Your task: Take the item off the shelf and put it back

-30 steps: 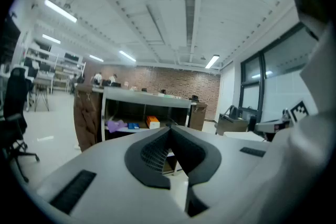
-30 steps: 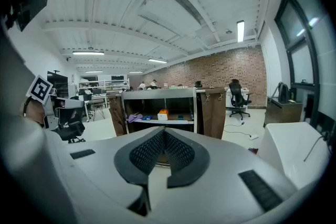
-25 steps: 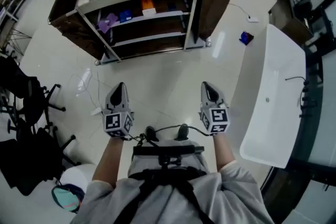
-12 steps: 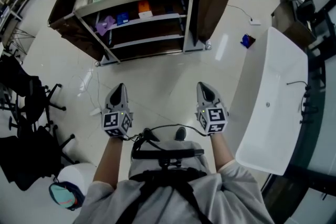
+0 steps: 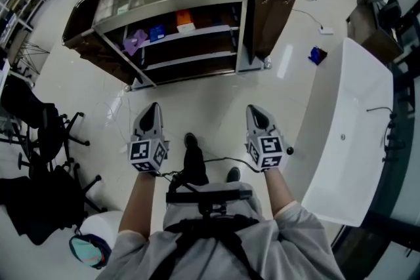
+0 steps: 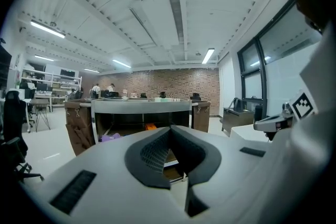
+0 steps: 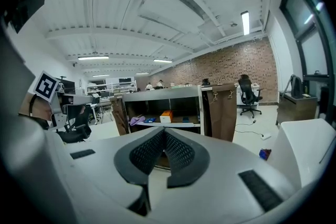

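Well ahead of closed, empty hand-held grippers (left point(image 5: 151, 108), right point(image 5: 258, 111)) sits an orange box point(image 5: 184, 17).

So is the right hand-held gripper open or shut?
Shut. In the right gripper view, the right hand-held gripper has its two jaw tips touching, and nothing is held between them.

No word, number or brand name can be read anywhere. The only sign-like marks are black-and-white square code patterns. One is on the near cube point(image 5: 147, 153) of the left tongs point(image 5: 150, 109) and another on the near cube point(image 5: 267, 149) of the right tongs point(image 5: 257, 112). They carry no letters. The orange box point(image 5: 184, 18) on the far shelf point(image 5: 197, 33) may bear print, but it is too small to make out.
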Tool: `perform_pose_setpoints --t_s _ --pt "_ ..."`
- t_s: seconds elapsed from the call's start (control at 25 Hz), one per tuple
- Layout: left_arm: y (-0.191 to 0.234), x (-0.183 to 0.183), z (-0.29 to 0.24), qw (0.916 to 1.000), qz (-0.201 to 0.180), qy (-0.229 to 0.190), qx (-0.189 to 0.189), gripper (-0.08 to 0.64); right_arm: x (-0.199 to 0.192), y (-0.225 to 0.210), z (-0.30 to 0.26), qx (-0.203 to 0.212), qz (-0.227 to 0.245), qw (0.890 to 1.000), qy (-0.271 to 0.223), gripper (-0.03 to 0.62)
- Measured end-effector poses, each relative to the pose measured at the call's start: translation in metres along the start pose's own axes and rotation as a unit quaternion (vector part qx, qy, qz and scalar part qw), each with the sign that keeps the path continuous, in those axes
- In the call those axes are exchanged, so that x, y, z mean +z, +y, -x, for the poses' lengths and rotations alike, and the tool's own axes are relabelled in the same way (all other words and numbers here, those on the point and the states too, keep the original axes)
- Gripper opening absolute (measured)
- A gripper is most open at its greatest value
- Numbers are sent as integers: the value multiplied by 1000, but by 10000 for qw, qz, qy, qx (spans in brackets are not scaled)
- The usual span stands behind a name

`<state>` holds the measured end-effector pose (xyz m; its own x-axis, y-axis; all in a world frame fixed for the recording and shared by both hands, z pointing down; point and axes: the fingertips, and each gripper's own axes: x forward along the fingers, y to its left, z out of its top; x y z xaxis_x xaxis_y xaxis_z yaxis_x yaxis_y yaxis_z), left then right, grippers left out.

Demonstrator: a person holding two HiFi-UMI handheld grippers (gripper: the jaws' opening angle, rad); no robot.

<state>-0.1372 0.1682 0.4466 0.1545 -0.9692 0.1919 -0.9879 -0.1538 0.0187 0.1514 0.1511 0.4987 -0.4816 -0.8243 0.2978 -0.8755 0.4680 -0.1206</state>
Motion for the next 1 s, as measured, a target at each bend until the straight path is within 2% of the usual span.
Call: perform_pose_setpoints --t_s 0.24,0.4,0.6,0.8,1.0 --pt "47 -2 -78 9991 46 114 -401 8 14 4 -74 -329 -98 9994 4 9" --pt "82 7 -131 9979 41 188 -618 8 27 7 -125 -543 -84 9983 190 9" --pt "114 10 -174 9957 -13 301 -871 8 44 18 -178 -623 -152 9979 61 9" --pt "124 6 -205 9932 -72 413 -1090 8 53 23 -218 -718 -167 9972 94 9" --pt "116 0 -227 9911 1 528 -1225 8 54 8 -252 -830 39 9960 329 9"
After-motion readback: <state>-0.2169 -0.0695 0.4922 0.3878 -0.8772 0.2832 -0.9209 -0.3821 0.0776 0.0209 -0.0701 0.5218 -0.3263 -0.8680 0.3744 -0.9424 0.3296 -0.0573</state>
